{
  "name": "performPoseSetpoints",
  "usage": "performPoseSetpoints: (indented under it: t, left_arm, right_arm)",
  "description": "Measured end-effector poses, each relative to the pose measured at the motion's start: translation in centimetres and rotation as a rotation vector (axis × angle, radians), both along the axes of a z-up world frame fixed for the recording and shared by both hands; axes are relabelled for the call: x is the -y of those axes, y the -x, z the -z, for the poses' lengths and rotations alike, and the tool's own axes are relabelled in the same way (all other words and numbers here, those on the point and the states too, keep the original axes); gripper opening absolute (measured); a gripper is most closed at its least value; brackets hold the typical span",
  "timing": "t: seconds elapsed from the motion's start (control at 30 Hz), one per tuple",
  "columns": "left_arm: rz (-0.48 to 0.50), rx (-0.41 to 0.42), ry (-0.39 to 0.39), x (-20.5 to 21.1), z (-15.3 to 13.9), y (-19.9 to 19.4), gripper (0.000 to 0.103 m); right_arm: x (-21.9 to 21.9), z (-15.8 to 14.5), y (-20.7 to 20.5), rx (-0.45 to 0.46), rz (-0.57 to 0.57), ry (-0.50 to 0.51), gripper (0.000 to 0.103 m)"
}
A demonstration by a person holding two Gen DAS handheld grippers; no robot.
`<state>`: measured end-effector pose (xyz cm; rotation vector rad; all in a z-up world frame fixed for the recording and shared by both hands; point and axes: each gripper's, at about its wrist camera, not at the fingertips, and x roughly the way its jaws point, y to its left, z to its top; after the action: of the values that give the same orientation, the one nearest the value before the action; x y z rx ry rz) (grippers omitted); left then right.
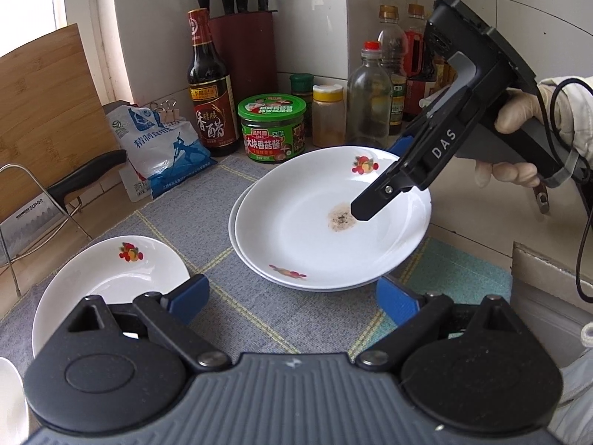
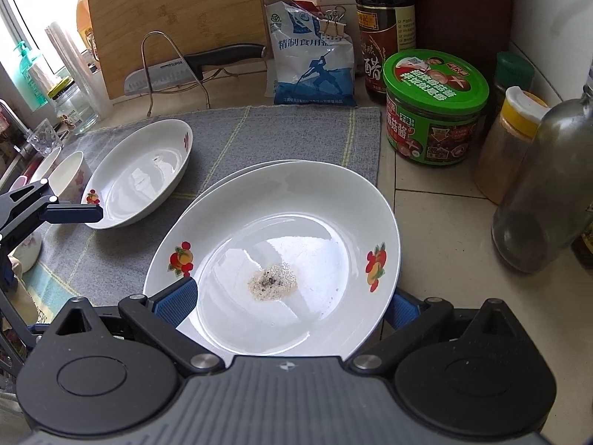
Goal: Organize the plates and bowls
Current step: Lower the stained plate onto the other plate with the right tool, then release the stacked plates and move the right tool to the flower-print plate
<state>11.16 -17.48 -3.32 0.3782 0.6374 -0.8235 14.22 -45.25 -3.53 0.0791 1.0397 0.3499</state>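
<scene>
Holding a gripper in each hand, we are working over a grey checked mat (image 2: 281,129) on a kitchen counter. Our right gripper (image 2: 292,300) is reaching around the near rim of the top plate (image 2: 296,222), one blue pad lying over the inside of the rim on the left, the other tucked under the rim on the right; the jaws are standing wide, and we cannot tell whether the pads are actually pressing on the china. That plate is sitting on a second plate (image 2: 237,174), whose edge is peeking out at the far left, and a small patch of speckled residue (image 2: 272,282) is lying in its well. Our left gripper (image 1: 292,298) is hovering with its jaws wide apart and nothing between them, the near edge of the stacked plates lying just beyond its right pad. To the left, well apart from the stack, a single plate (image 1: 100,274) is resting on the mat. Farther left again, small bowls (image 2: 70,174) are standing at the mat's edge. Along the far side we are seeing a green-lidded jar (image 2: 433,107), a dark vinegar bottle (image 1: 209,85), a salt bag (image 2: 311,63) and a wooden cutting board (image 2: 178,18) with a knife (image 2: 200,65) on a wire rack.
</scene>
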Motion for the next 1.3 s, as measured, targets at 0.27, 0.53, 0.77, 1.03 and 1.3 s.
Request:
performPoseSetpoints:
  t: [0.27,0.53,0.77,1.03,1.3]
  left_arm:
    - [-0.047,-0.015,0.017,-1.4,-0.2,1.2,0.097]
    - [-0.122,-0.019,0.023,-2.6,-0.3,1.8,0.097]
    - [-0.252,-0.04,0.027,-3.5,0.0,1.5,0.097]
    - [-0.417,-0.067,-0.026,-4.6,0.8,1.4,0.097]
    - [-0.548,-0.088,-0.103,-6.8,1.2,1.9,0.097]
  right_arm:
    - [-1.0,0.0,0.7,0.002,0.029,0.078,0.103]
    - [-1.5,0.1,2.1,0.015,0.073,0.13,0.103]
    - [-5.1,-1.6,3.8,0.153,0.068,0.237,0.103]
    - [-9.0,-2.2,3.4,0.264,-0.06,0.236,0.103]
    - [-11.9,-2.6,1.9,0.294,-0.174,0.149,0.103]
